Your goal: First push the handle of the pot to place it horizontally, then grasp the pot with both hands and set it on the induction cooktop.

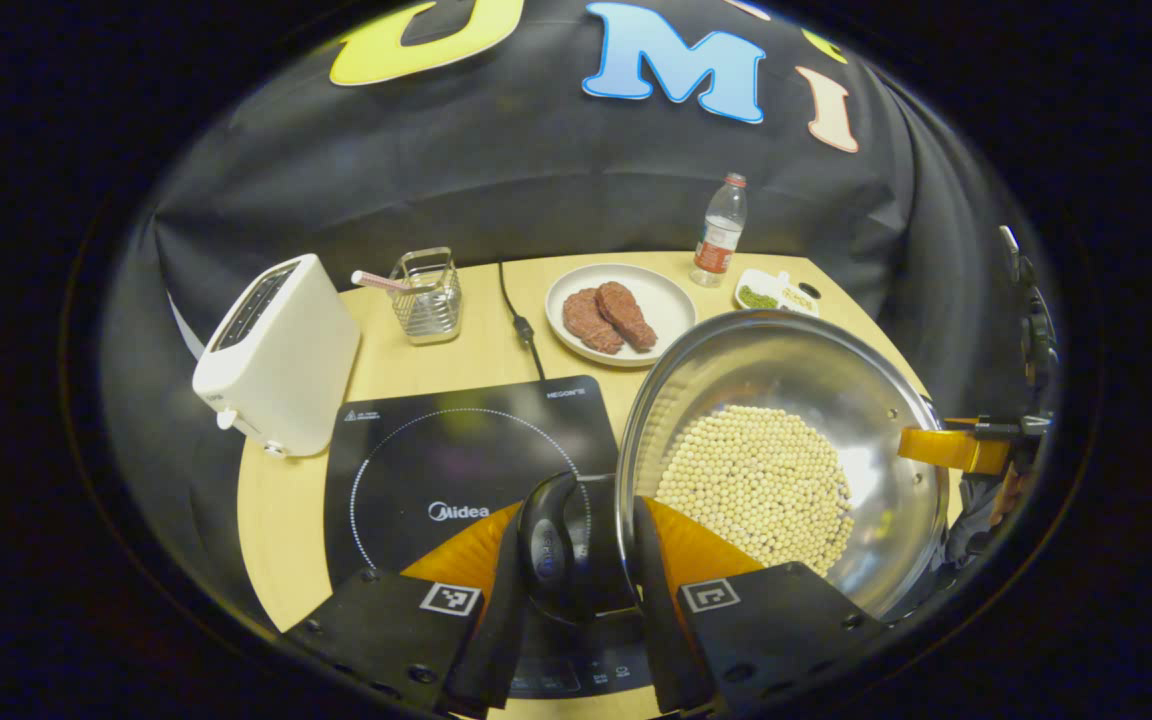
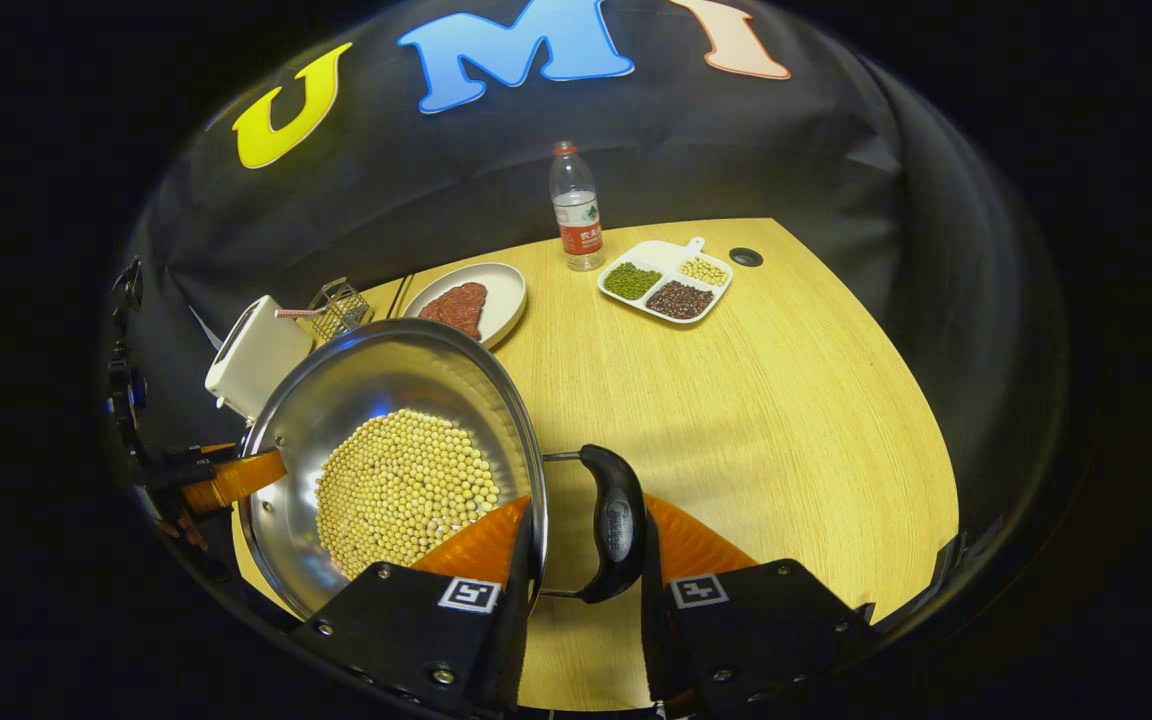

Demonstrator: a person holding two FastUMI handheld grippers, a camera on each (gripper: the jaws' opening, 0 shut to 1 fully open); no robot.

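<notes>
A steel pot [image 1: 786,380] with pale soybeans [image 1: 756,480] in its bottom sits just right of the black induction cooktop [image 1: 436,450]. My left gripper [image 1: 581,575] is shut on the pot's black left handle [image 1: 556,540], which lies over the cooktop's right part. In the right gripper view the pot [image 2: 386,380] is at the left, and my right gripper [image 2: 586,565] is shut on its other black handle [image 2: 618,520], one finger inside the rim. Each view shows the other gripper at the pot's far side [image 1: 956,448] [image 2: 226,480]. Whether the pot rests on the table I cannot tell.
A white toaster [image 1: 276,355] stands left of the cooktop, with a wire basket [image 1: 426,295] and a power cord [image 1: 521,325] behind it. Farther back are a plate of meat [image 1: 621,312], a water bottle [image 1: 719,232] and a divided bean dish [image 2: 666,280]. Bare wooden table [image 2: 786,420] lies to the right.
</notes>
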